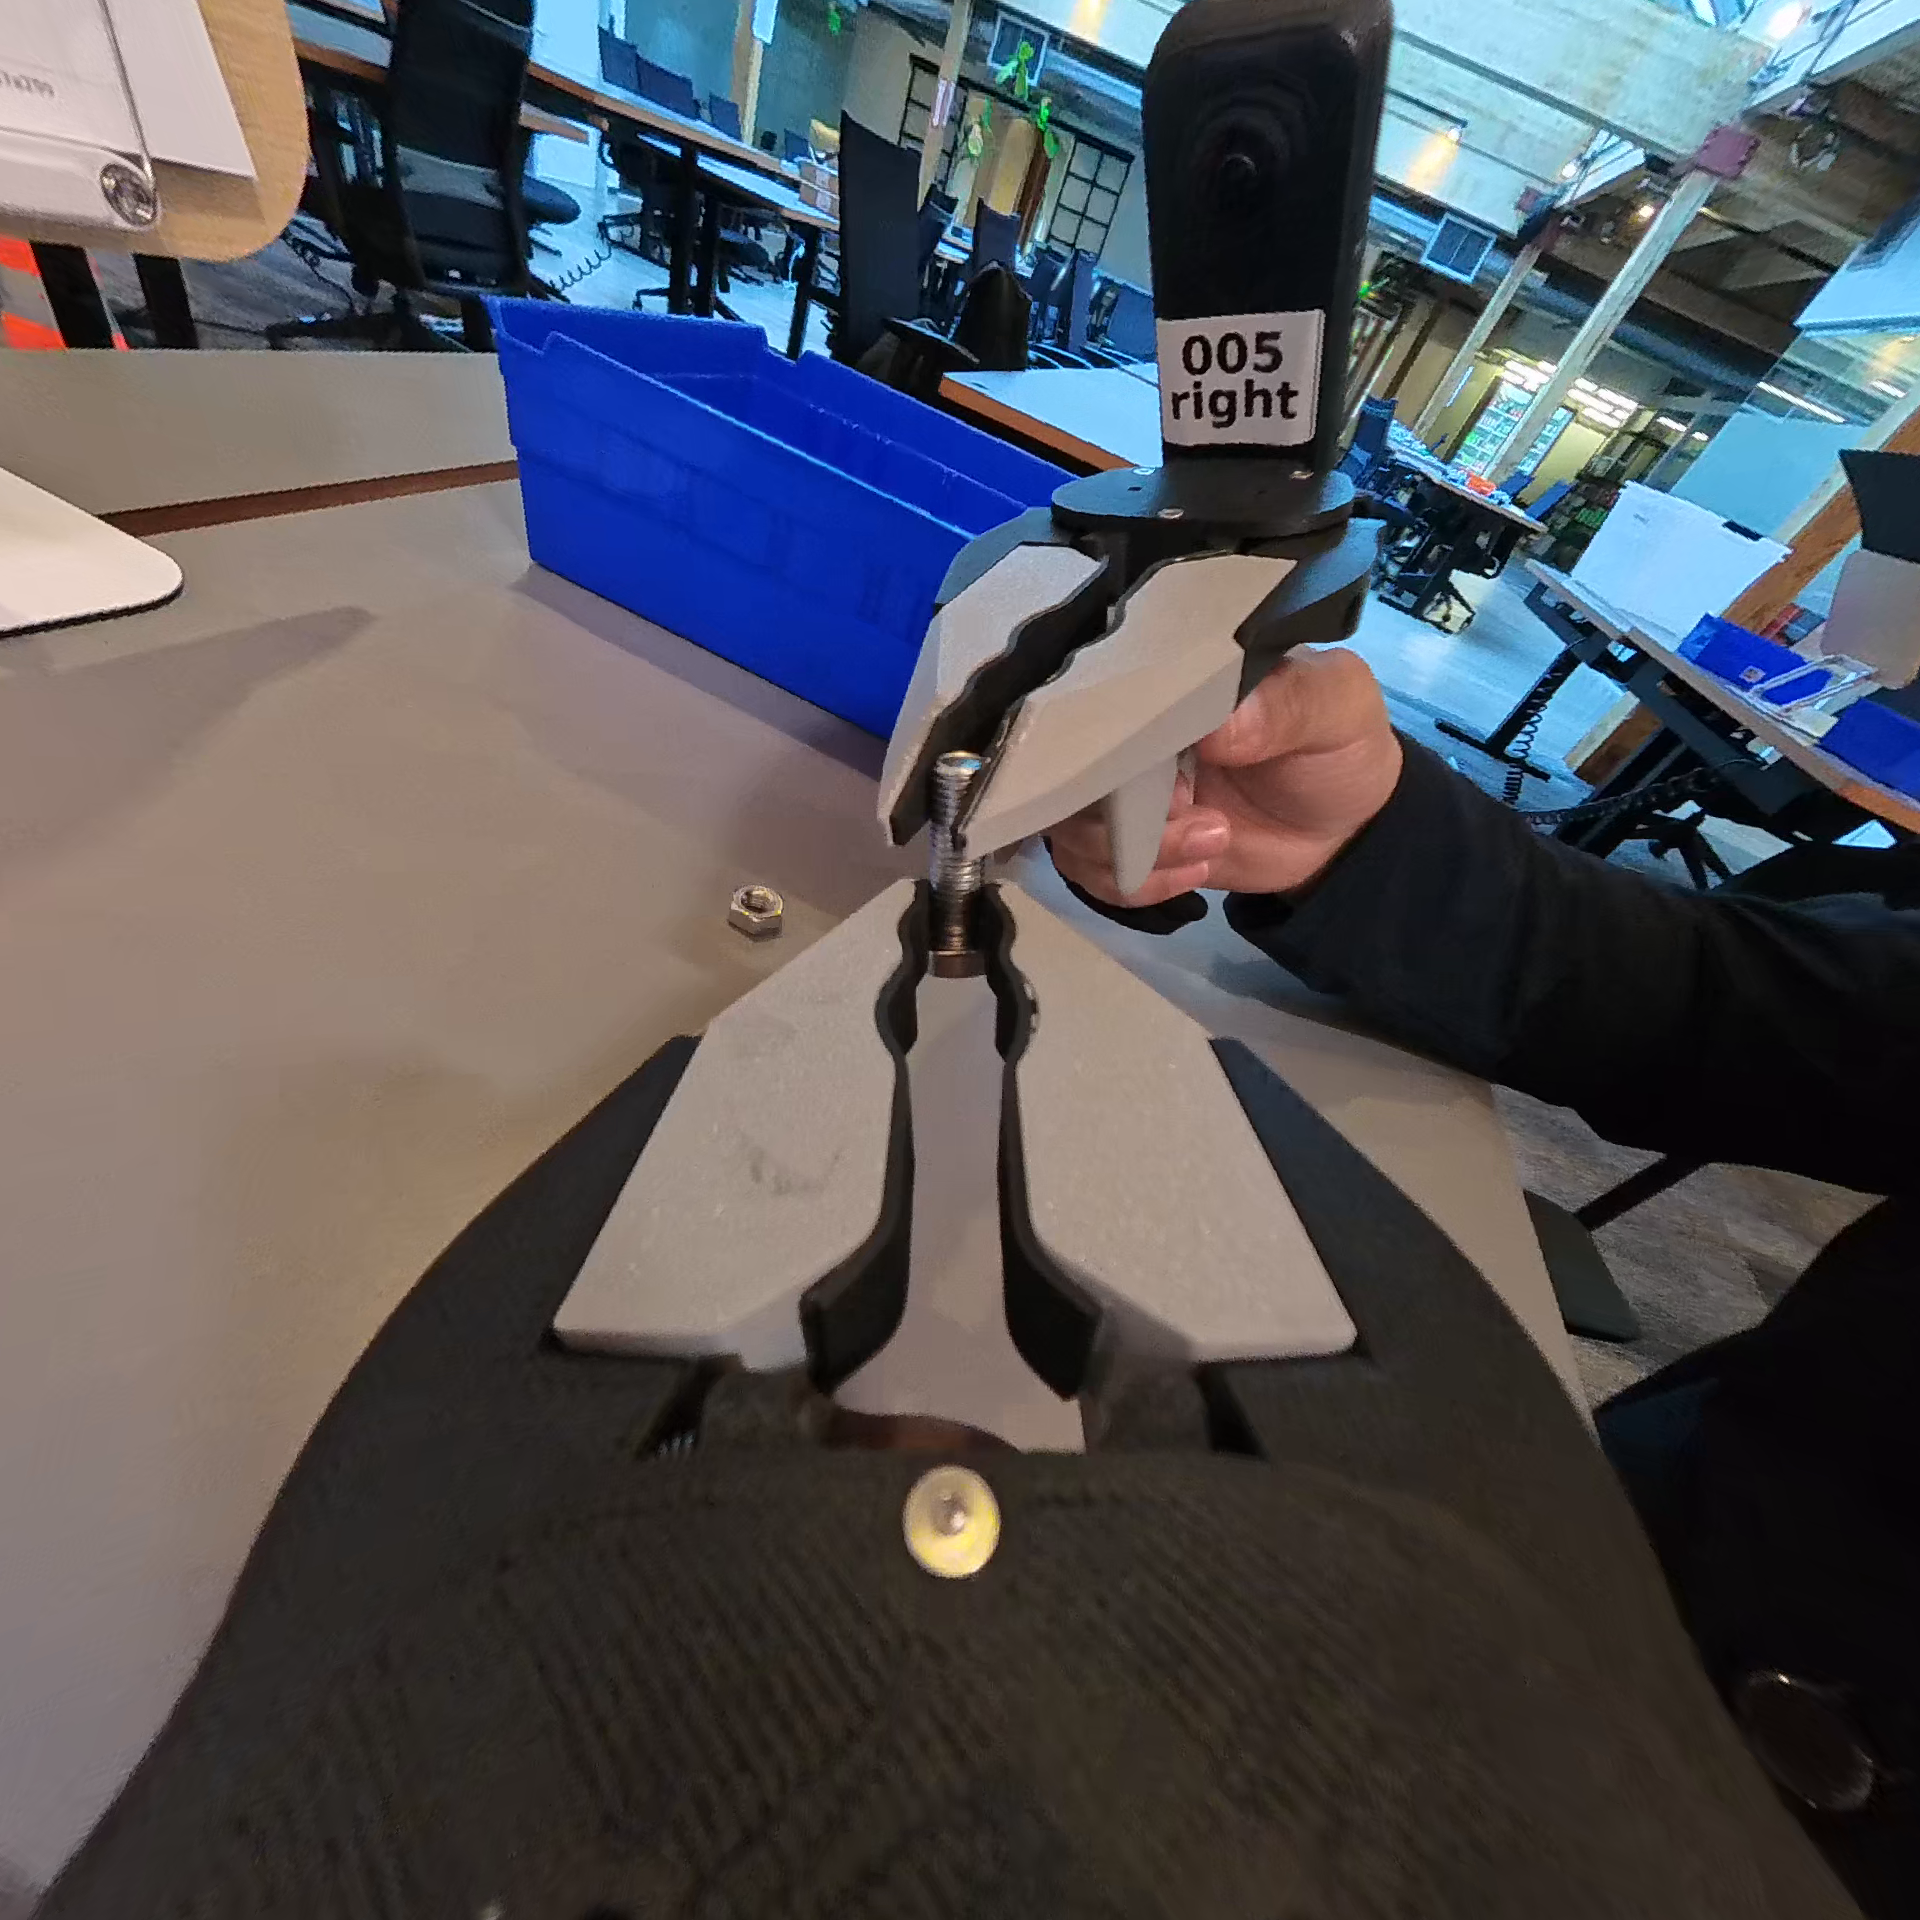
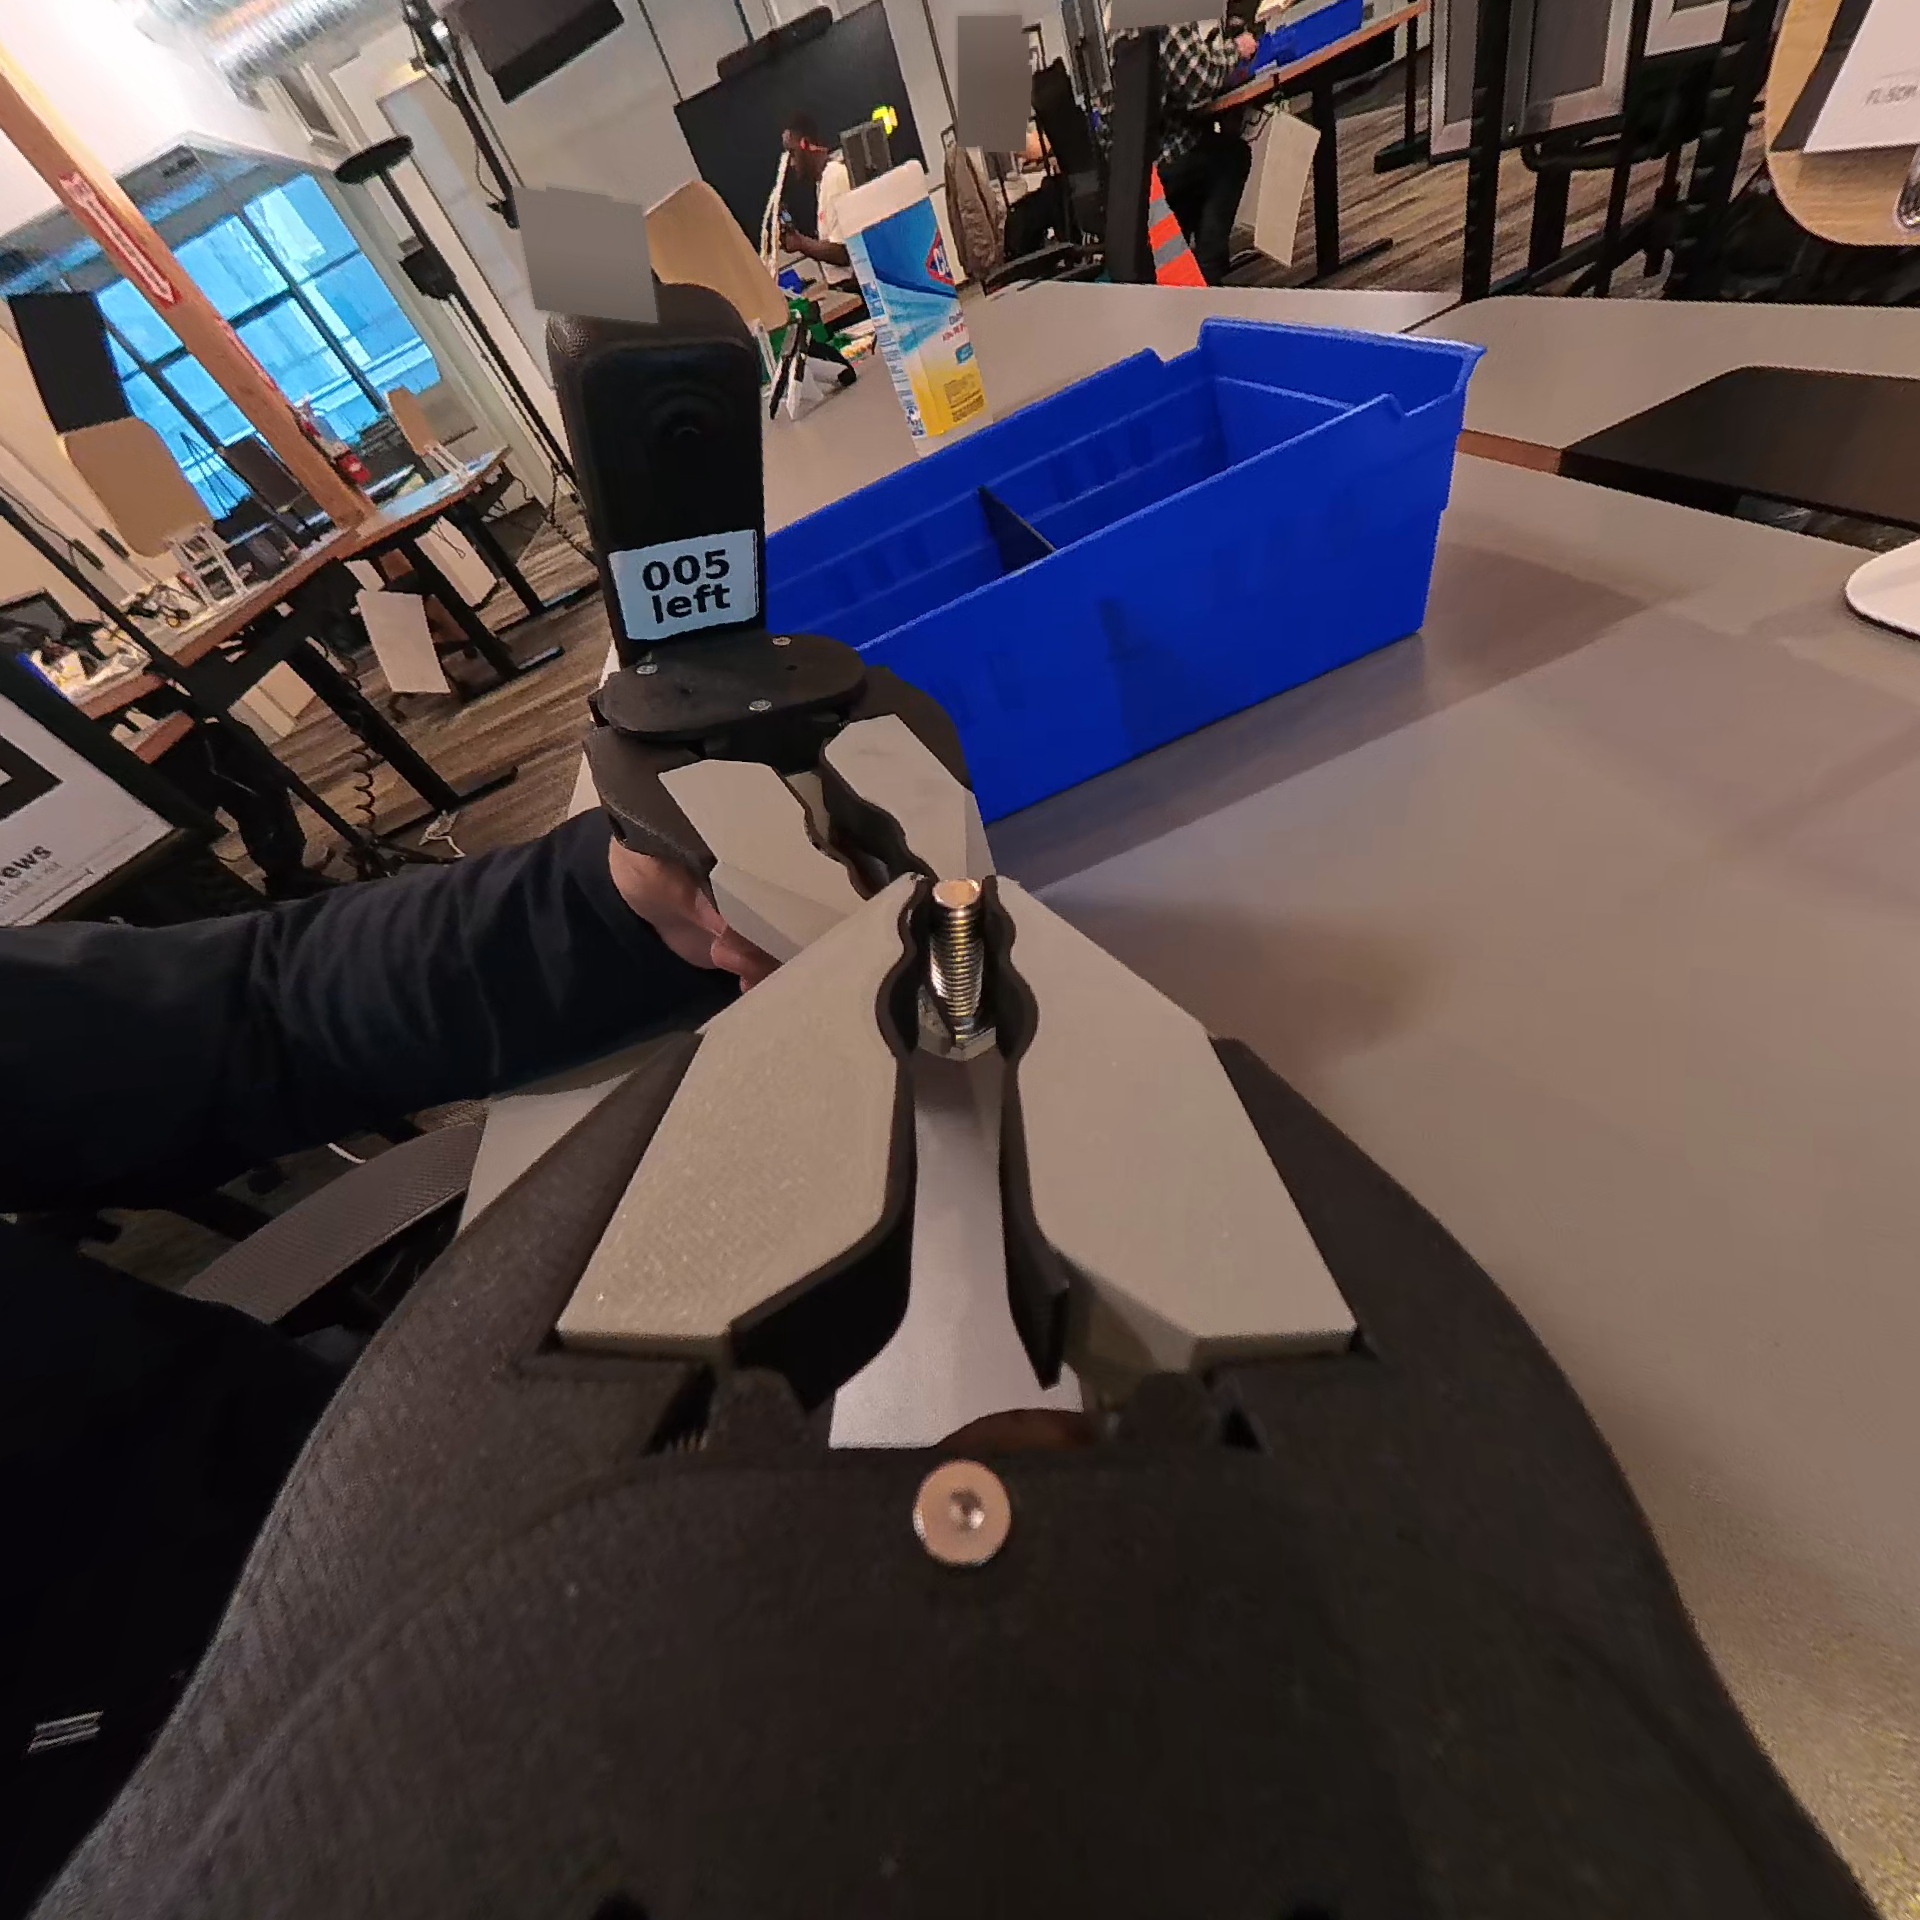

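A silver threaded bolt (image 1: 954,873) is held between both grippers above the grey table (image 1: 312,935). My left gripper (image 1: 951,912) is shut on the bolt's lower end, where a dark, wider piece sits between its fingers. My right gripper (image 1: 940,821) comes down from above, held by a hand (image 1: 1288,790), and is shut on the bolt's upper end. In the right wrist view my right gripper (image 2: 956,883) clamps the bolt (image 2: 956,961), with a hex part deep between the fingers. The left gripper (image 2: 883,862) sits just behind its tips, partly hidden.
A loose hex nut (image 1: 755,909) lies on the table left of the grippers. A blue divided bin (image 1: 727,540) (image 2: 1195,623) stands behind them. A wipes canister (image 2: 914,301) stands beyond the bin. A white stand base (image 1: 62,561) is at far left. The table edge runs close on the right. The grippers are tip to tip, or close to it. The white stand base (image 1: 62,561) is about equally far from each gripper, around 35 cm.
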Demonstrator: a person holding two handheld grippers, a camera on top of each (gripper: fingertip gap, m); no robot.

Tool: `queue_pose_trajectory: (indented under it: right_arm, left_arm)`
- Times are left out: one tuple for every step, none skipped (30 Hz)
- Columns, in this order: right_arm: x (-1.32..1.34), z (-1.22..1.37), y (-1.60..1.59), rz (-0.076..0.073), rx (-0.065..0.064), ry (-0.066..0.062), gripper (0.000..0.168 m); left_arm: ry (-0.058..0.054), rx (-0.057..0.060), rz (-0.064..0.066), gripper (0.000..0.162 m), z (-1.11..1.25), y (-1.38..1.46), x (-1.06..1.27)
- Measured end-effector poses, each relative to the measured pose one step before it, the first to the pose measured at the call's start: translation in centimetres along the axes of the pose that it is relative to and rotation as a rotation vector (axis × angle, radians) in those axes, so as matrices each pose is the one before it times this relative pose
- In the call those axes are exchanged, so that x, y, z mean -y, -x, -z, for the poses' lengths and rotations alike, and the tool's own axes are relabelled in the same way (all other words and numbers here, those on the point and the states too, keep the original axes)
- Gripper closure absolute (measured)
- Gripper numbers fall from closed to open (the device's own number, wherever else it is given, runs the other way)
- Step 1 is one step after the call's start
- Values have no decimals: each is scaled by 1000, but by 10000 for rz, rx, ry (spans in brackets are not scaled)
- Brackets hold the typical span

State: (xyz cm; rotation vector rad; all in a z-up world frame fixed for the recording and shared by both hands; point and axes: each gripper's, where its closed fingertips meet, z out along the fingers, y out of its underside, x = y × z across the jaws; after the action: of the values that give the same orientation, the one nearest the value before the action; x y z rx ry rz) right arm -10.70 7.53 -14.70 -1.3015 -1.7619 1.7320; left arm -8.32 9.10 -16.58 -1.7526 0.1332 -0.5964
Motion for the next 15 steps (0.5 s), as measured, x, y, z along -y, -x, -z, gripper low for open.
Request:
queue_pose_trajectory:
  right_arm:
    - [66,3,77,26,24,-28,162]
    - [27,-10,44,33,1,-13,162]
    - [10,-7,8,29,-22,2,162]
    - [-25,-8,-17,20,-19,15,162]
    - [-29,2,-21,5,-6,16,162]
    - [-15,9,-27,-18,6,7,162]
    - [1,22,-28,-43,18,-6,162]
    - [4,21,-20,-54,26,-13,162]
    - [-2,6,13,-56,50,-14,162]
    - [-11,-1,30,-57,67,-11,162]
    - [-5,-5,28,-53,51,-14,162]
    - [-17,-19,28,-52,43,-14,162]
    - [-7,-50,39,-49,41,-13,162]
    - [-35,-57,-15,-33,2,-2,162]
    - [-41,-35,-62,-10,-29,13,162]
  left_arm:
    - [-30,-22,-35,155,28,-60,58]
    - [-34,-50,23,155,8,-68,49]
    - [-29,-56,108,155,11,-27,27]
    - [-16,-50,174,155,-13,15,1]
    - [-3,-59,135,155,-22,-3,-24]
    - [-13,-27,46,155,-15,15,-13]
    - [-10,10,-43,155,-26,11,3]
    - [5,67,-121,155,-21,26,-8]
    - [27,99,-135,155,-23,25,-11]
    - [34,66,-106,155,-25,-13,-19]
    - [24,33,-69,155,-9,-24,-17]
    - [18,-10,1,155,4,-11,-23]
    - [11,-83,83,155,16,-48,-27]
    - [3,-102,137,155,18,-43,-22]
    - [18,-39,114,155,6,43,-55]
